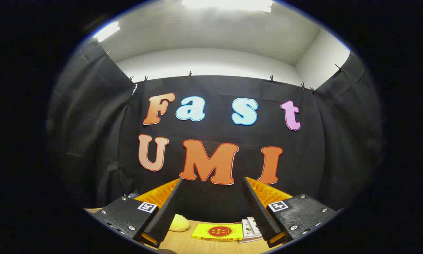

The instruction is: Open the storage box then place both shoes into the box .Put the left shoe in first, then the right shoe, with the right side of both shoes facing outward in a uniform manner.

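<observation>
My gripper [213, 183] is held up and level, facing the booth's black cloth wall, and it stands open with nothing between its fingers [167, 208]. Under the fingers lies a wooden table [197, 245]. No shoe and no storage box can be made out from this angle.
On the table below the fingers lie a yellow booklet with a red round mark [218, 232], a small stack of white printed cards [252, 229] to its right, and a soft yellow lump [179, 223] to its left. The cloth wall stands close behind them.
</observation>
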`<state>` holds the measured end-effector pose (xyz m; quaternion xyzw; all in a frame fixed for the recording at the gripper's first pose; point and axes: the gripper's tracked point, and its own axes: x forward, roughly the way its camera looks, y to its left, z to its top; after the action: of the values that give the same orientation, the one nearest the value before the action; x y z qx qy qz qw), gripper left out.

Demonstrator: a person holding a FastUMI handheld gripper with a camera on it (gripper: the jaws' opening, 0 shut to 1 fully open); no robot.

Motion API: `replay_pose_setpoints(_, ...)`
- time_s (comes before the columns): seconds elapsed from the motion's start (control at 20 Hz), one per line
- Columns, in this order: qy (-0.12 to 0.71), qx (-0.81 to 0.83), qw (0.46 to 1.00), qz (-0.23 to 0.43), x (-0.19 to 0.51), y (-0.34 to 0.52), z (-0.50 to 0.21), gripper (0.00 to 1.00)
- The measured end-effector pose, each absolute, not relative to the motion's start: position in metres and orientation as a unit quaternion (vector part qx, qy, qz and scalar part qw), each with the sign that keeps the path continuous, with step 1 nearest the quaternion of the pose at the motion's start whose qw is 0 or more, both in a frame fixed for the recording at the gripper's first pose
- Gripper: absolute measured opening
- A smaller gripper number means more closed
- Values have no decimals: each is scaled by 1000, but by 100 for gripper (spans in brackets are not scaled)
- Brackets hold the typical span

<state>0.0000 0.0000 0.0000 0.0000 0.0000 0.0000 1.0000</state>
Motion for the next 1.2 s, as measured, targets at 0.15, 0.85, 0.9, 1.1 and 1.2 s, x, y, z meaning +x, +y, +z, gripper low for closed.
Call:
replay_pose_setpoints(0.15, -7, -23, 1000, 3, 1, 2, -1, 98)
replay_pose_setpoints(0.85, 22, 12, 998, 52, 0, 30, -13, 98)
replay_pose_setpoints(0.9, 30, 12, 997, 64, -2, 36, -18, 98)
replay_pose_setpoints(1.1, 59, 75, 989, 116, -9, 67, -28, 99)
replay_pose_setpoints(1.2, 72, 106, 983, 131, -9, 75, -34, 99)
